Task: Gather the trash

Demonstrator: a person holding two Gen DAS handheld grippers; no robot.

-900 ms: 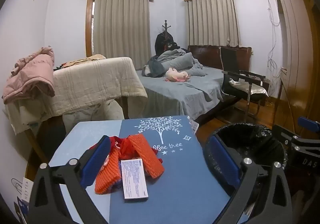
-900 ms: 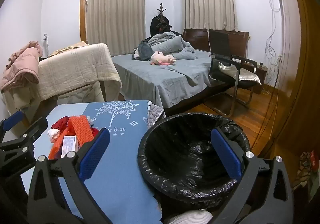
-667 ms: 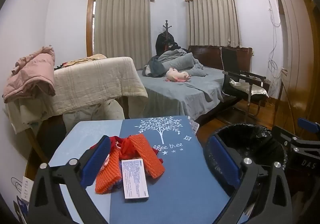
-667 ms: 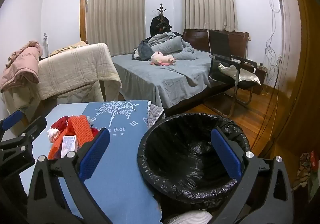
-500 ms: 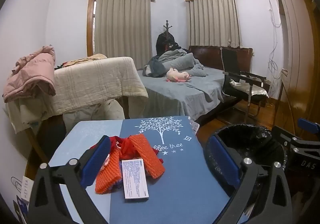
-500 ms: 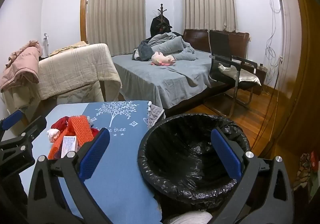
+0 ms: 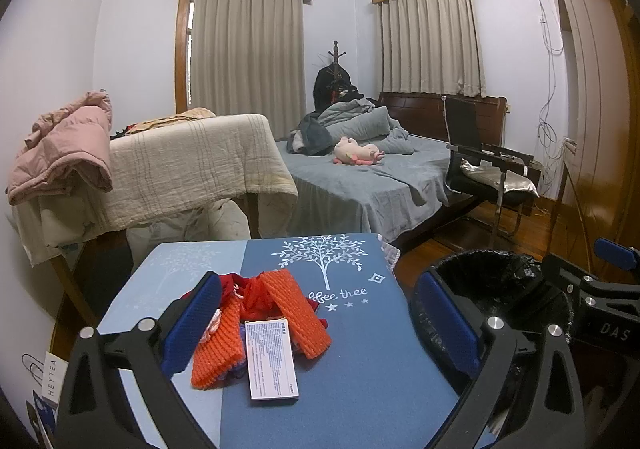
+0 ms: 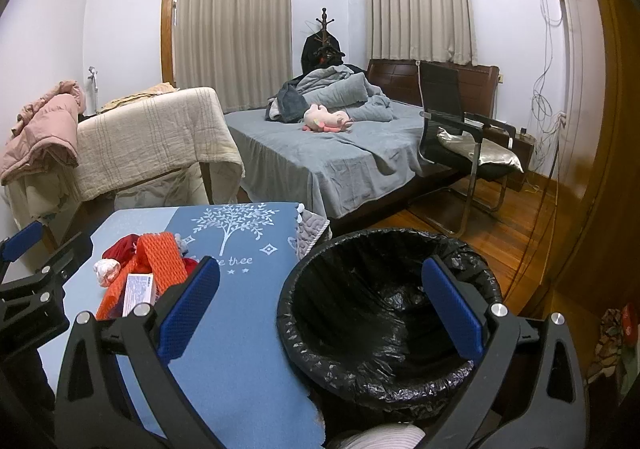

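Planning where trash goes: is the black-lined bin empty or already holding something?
Empty, apparently: the bin shows only bare black liner; its very bottom is hidden.

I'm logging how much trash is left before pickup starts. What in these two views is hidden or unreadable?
- Small print on the white box: too small, both views.
- Items under the orange foam nets: covered by the nets; the left gripper finger blocks the pile's left edge.
- Bin bottom: black liner too dark; the right gripper finger covers part.
- White round object at the right wrist view's bottom edge: cut off.
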